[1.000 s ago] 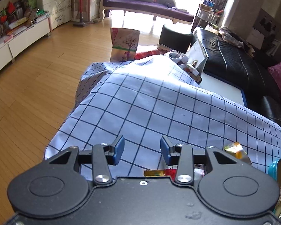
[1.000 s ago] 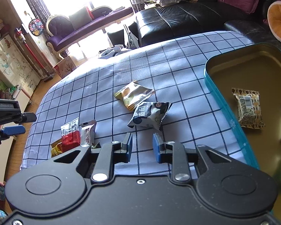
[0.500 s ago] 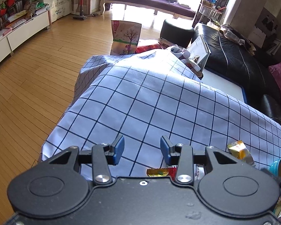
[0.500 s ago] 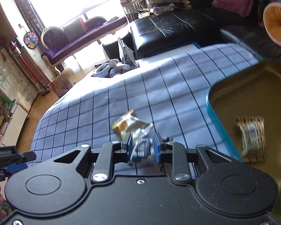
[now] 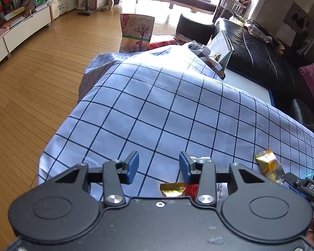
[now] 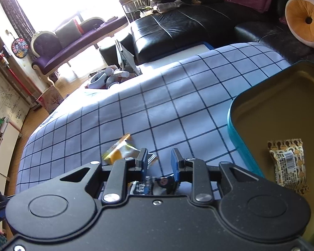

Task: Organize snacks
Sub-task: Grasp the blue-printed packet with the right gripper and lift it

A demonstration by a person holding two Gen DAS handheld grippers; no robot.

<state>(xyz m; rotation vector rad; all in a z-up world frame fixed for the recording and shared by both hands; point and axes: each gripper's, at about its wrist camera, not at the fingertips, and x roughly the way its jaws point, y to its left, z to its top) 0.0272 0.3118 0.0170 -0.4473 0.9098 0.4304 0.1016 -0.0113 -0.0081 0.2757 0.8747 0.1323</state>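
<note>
Since one second ago, my right gripper [image 6: 158,163] has come down over the dark blue-and-white snack packet [image 6: 151,186], which earlier lay free on the checked cloth [image 6: 178,104] ahead of the fingers; now it sits low between them, close to the gripper body. The jaws stand a little apart with the packet in the gap, and I cannot tell if the pads already press on it, so I judge the grasp is only beginning. The yellow packet [image 6: 119,152] lies just beside, at about 10 o'clock from my right fingertips, touching or almost touching the left finger, and it may be dragged along when I close. The tin tray [image 6: 230,121] with the teal rim is at 3 o'clock, and one brown patterned snack [image 6: 287,165] already lies inside, so I think the dark packet must go there next. My left gripper [image 5: 159,167] has hardly moved; it hovers wide open over the cloth and holds nothing. Under it, near its right finger, I see a gold-and-red wrapper [image 5: 173,188], half hidden by the gripper body. Another yellow packet [image 5: 269,165] lies at 3 o'clock from it. Between the dark packet and the tray only the raised rim stands in the way.
</note>
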